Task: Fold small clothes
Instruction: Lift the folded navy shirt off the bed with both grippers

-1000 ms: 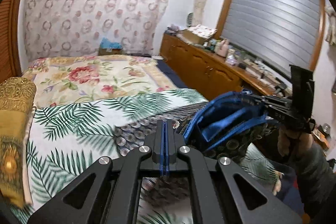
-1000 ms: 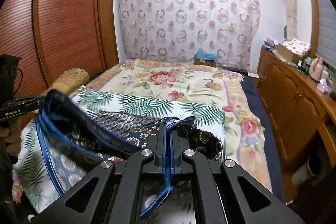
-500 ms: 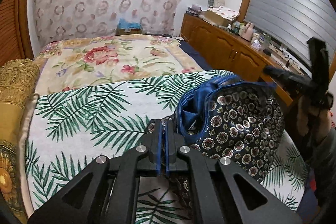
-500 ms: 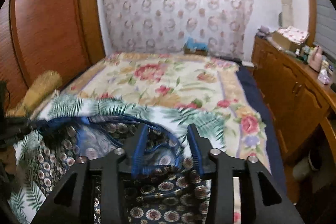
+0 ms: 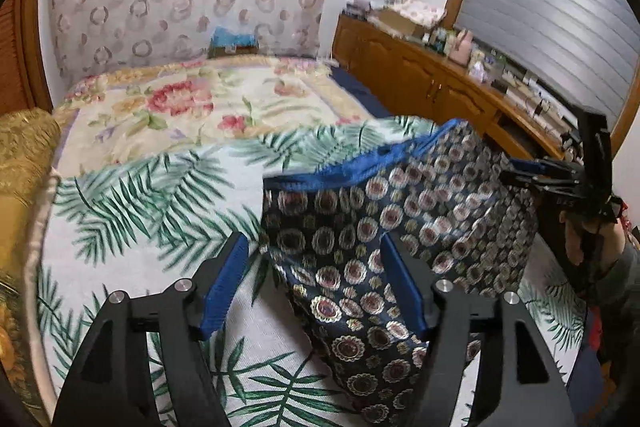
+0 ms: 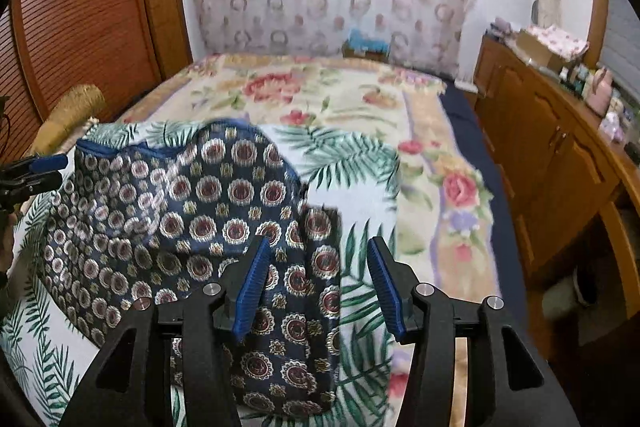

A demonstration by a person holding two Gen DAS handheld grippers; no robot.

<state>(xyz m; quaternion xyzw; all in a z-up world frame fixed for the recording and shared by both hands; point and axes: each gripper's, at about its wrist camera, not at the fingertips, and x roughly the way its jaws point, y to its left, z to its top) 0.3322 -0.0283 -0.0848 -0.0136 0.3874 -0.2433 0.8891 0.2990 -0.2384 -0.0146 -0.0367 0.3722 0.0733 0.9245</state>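
A small dark-blue garment [image 5: 400, 219] with round medallions and a bright blue waistband lies bunched on the palm-leaf sheet [image 5: 132, 211]. My left gripper [image 5: 316, 267] hovers over its near left corner with its jaws opening. Cloth lies under and between the blue pads [image 5: 226, 283], but they do not press on it. In the right wrist view the garment [image 6: 192, 195] spreads to the left. My right gripper [image 6: 320, 275] is over its right edge, jaws opening, pads off the cloth. Each view shows the other gripper at its edge: the right gripper [image 5: 560, 183] and the left gripper [image 6: 36, 167].
The palm-leaf sheet covers the near end of a bed with a floral blanket [image 6: 320, 95]. A golden bolster [image 5: 24, 155] lies at the left side. A wooden cabinet [image 6: 552, 147] loaded with small items runs along the right, and a wooden wardrobe [image 6: 80, 27] stands at the left.
Both grippers held the blue waistband shut a second ago. They have let go and opened, sinking toward the bed. The garment has dropped onto the sheet.
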